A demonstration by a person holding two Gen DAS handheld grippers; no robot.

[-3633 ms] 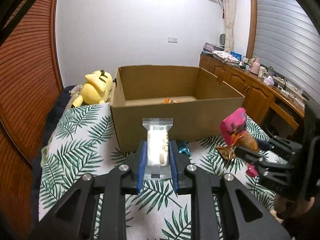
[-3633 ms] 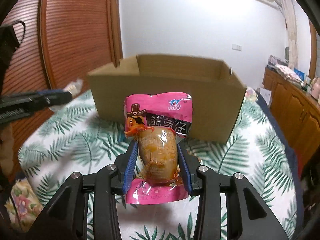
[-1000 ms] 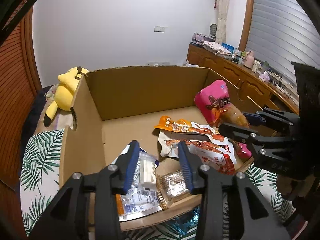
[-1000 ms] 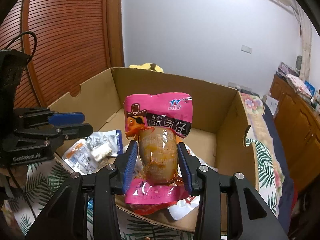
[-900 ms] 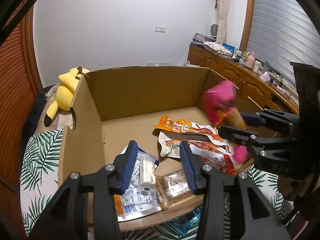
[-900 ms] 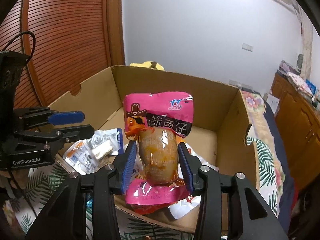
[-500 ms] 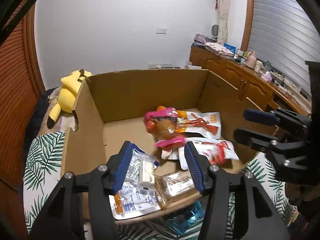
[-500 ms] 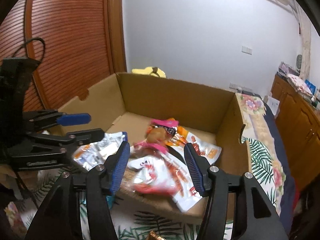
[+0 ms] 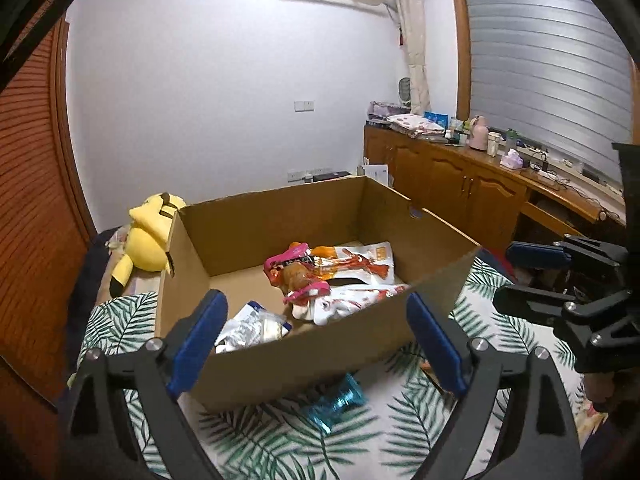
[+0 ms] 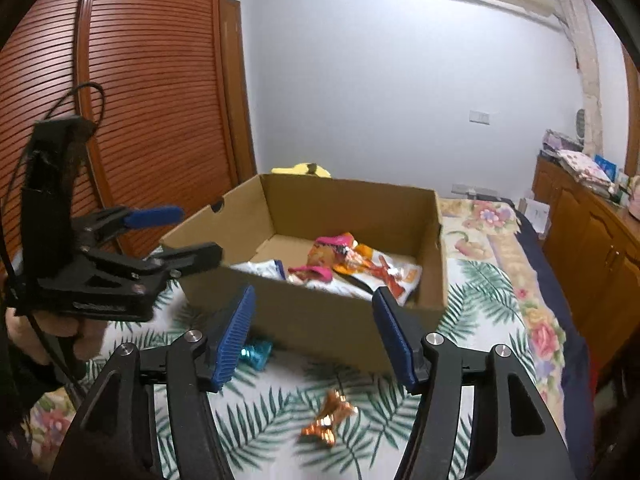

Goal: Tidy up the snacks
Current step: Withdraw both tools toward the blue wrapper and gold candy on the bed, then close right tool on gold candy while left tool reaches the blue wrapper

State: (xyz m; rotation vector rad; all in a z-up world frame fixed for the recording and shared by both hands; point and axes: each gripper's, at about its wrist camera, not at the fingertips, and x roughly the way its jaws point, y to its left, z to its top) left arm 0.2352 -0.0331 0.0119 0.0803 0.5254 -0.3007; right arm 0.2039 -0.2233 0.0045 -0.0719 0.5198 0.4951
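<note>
Left wrist: my left gripper (image 9: 316,336) spread wide, holding nothing, before the cardboard box (image 9: 304,356). Pink snack pouch (image 9: 298,276) lies inside on other packets. Teal candy (image 9: 334,400) against the box's near wall; yellow plush (image 9: 148,232) beyond its left corner.

Right wrist: my right gripper (image 10: 316,336) likewise spread, bare. Copper-wrapped candy (image 10: 328,420) on the leaf-print cloth (image 10: 472,320) between my fingers, short of the box.

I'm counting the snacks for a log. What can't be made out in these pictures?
- Left wrist view: the cardboard box near wall hides part of the clear packet.
- Right wrist view: copper-wrapped candy is motion-blurred; blue-wrapped candy is partly behind a gripper finger.
- Printing on the pink snack bag is too small.
</note>
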